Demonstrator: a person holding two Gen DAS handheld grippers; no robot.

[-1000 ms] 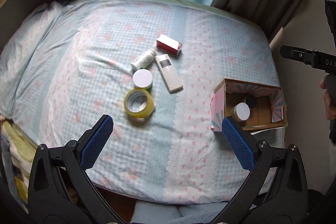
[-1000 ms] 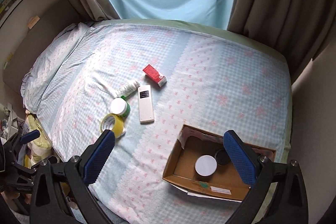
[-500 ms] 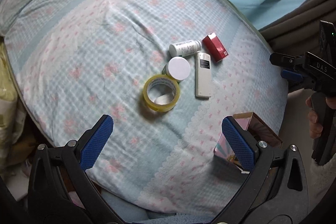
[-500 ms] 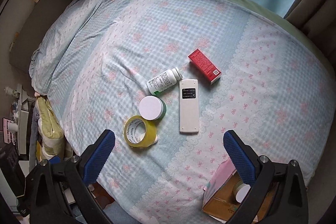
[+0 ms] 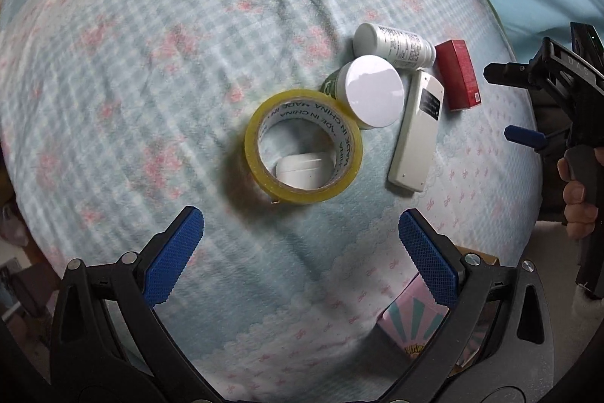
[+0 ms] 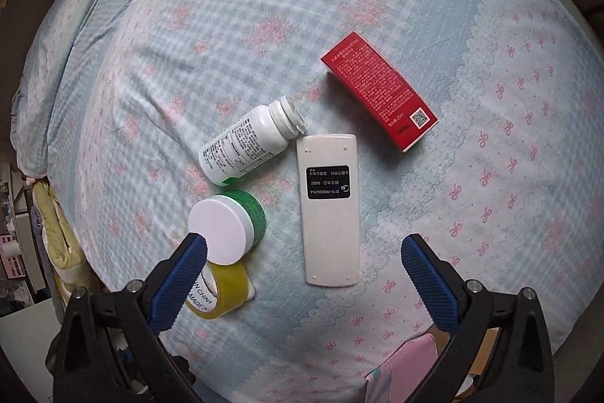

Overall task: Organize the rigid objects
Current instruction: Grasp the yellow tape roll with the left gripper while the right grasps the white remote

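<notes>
Two grippers, left [image 5: 300,237] and right [image 6: 302,261], jaws spread, empty | step: approaching; tape roll [image 5: 304,146], remote [image 6: 330,210] below | next: lower, close, carry to box [image 5: 409,325].

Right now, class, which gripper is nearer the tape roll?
Left. The left gripper hovers open just short of the tape roll; the right gripper is lined up with the remote, the tape off to its side.
</notes>
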